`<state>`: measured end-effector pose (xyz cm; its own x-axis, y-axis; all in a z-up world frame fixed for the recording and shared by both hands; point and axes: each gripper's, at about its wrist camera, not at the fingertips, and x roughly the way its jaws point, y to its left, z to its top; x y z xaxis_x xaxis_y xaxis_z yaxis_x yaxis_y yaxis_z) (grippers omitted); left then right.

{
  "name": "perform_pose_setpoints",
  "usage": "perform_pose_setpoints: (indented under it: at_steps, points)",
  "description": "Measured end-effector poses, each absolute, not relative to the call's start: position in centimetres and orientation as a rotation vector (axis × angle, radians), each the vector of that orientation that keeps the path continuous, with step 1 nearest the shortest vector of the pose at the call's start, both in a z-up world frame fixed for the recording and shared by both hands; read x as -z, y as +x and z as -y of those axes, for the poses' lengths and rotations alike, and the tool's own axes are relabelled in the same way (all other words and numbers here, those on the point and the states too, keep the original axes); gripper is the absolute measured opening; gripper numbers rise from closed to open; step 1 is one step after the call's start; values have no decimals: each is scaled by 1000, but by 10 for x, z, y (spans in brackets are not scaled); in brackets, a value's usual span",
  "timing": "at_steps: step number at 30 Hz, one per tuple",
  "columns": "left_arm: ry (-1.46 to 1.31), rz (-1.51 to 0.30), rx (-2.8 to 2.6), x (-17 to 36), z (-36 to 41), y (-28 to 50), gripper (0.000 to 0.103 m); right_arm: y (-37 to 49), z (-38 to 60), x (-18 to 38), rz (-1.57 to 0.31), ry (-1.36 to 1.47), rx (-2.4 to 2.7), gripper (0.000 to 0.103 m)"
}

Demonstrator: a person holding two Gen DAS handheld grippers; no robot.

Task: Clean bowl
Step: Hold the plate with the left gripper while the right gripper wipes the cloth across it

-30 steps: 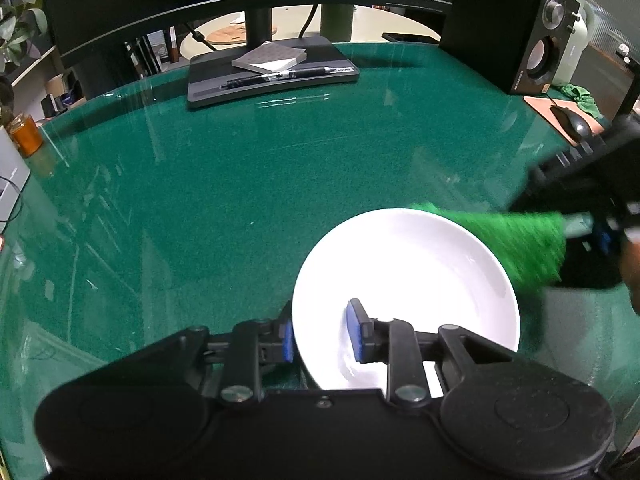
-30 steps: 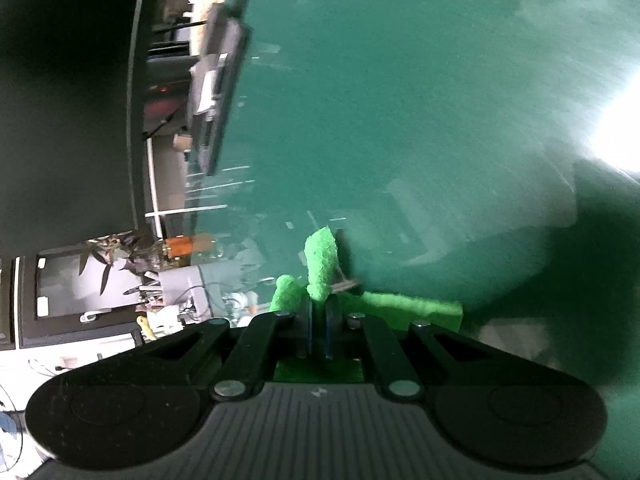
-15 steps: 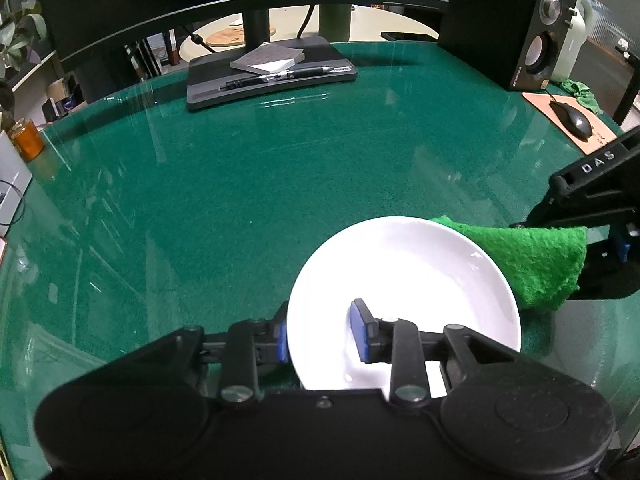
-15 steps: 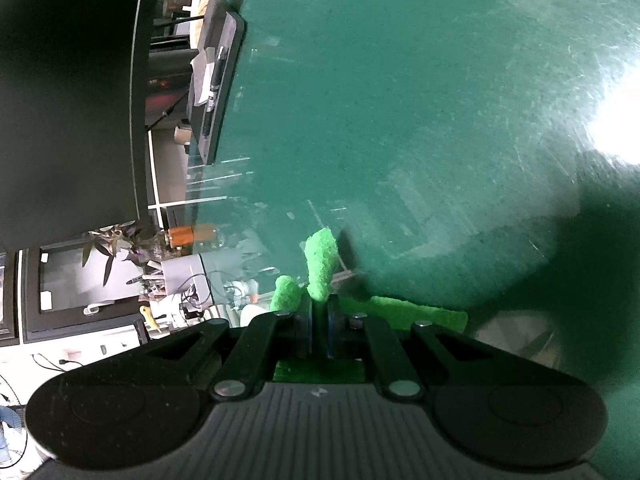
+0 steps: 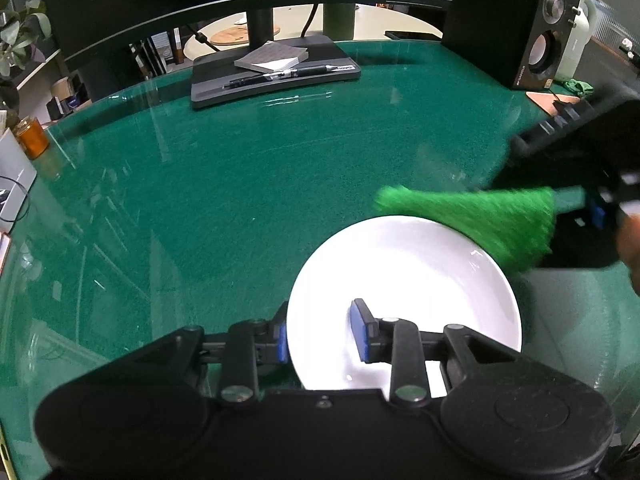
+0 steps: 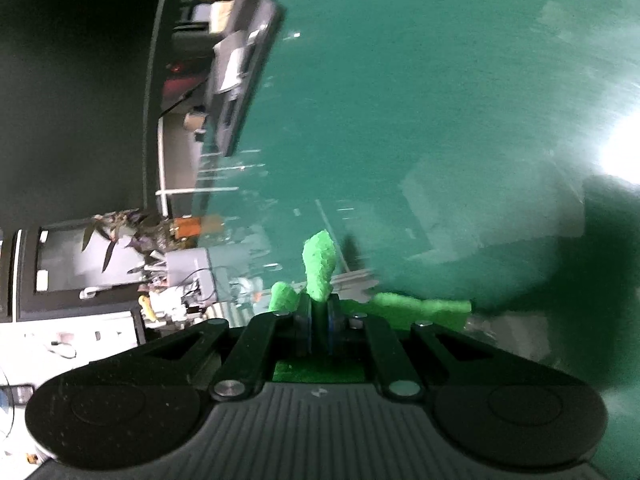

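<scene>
A white bowl [image 5: 404, 264] rests on the green glass-topped table [image 5: 224, 200] in the left wrist view. My left gripper [image 5: 320, 328] clamps its near-left rim, one blue pad outside the wall and the other inside. A green cloth [image 5: 480, 220], blurred by motion, lies across the bowl's far right rim. It is pinched in my right gripper [image 5: 580, 208], which reaches in from the right. In the right wrist view the right gripper [image 6: 319, 304] is shut, with tufts of the green cloth [image 6: 319, 264] sticking out between and beside its pads. The bowl is hidden in that view.
A dark monitor base [image 5: 272, 70] with a notepad and a pen sits at the back of the table. A black speaker [image 5: 536, 32] stands at the back right. An orange jar [image 5: 32, 140] is at the left edge. A person's hand [image 5: 630, 240] shows at the right border.
The cloth and the right gripper swung from beside the bowl's right rim up over its far right rim. The bowl and the left gripper stayed put.
</scene>
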<state>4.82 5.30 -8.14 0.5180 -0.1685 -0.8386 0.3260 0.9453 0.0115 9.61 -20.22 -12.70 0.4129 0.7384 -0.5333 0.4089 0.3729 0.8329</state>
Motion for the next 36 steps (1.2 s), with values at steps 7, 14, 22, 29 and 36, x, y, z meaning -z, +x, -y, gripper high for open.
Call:
perform_pose_setpoints:
  at_steps: [7, 14, 22, 29, 36]
  points:
    - [178, -982, 294, 82, -53, 47, 30, 103, 197, 125, -1217, 1218, -298, 8]
    - [178, -986, 296, 81, -53, 47, 30, 131, 168, 115, -1201, 1141, -386, 8]
    - [187, -977, 319, 81, -54, 46, 32, 98, 205, 120, -1248, 1197, -340, 8]
    - [192, -978, 322, 81, -53, 47, 32, 129, 172, 124, -1269, 1156, -400, 9]
    - [183, -991, 368, 81, -57, 51, 32, 139, 163, 125, -1296, 1140, -462, 8]
